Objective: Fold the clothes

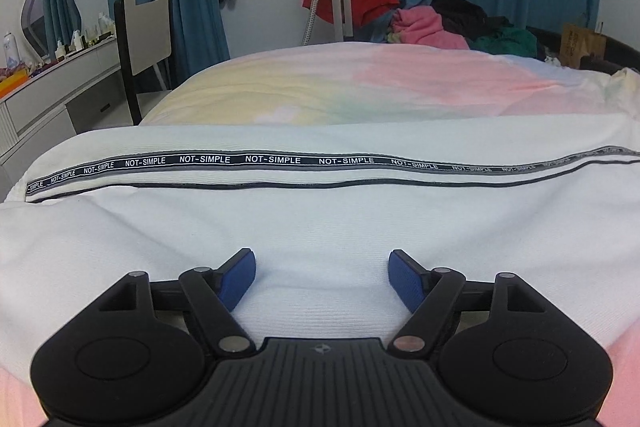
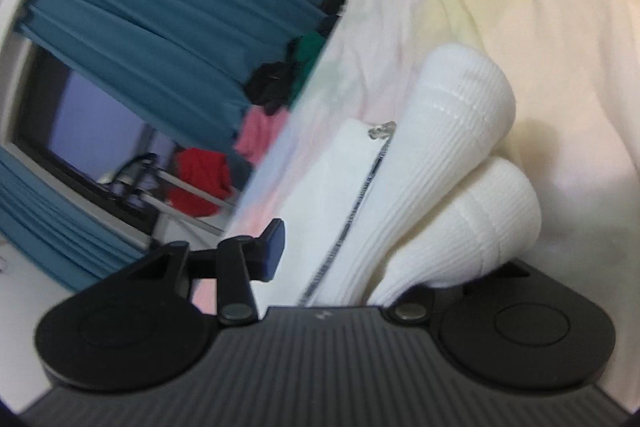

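Even indoor light, one view sharp, the other smeared

The left wrist view is crisp with bowed fisheye edges; the right wrist view is tilted, motion-blurred, and the window [image 2: 96,131] looks dusky.

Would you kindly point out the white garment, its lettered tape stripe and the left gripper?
white garment [image 1: 320,223]: left wrist view, flat middle of the cloth.
lettered tape stripe [image 1: 272,159]: left wrist view, on the printed band.
left gripper [image 1: 322,263]: left wrist view, midway between fingertips.
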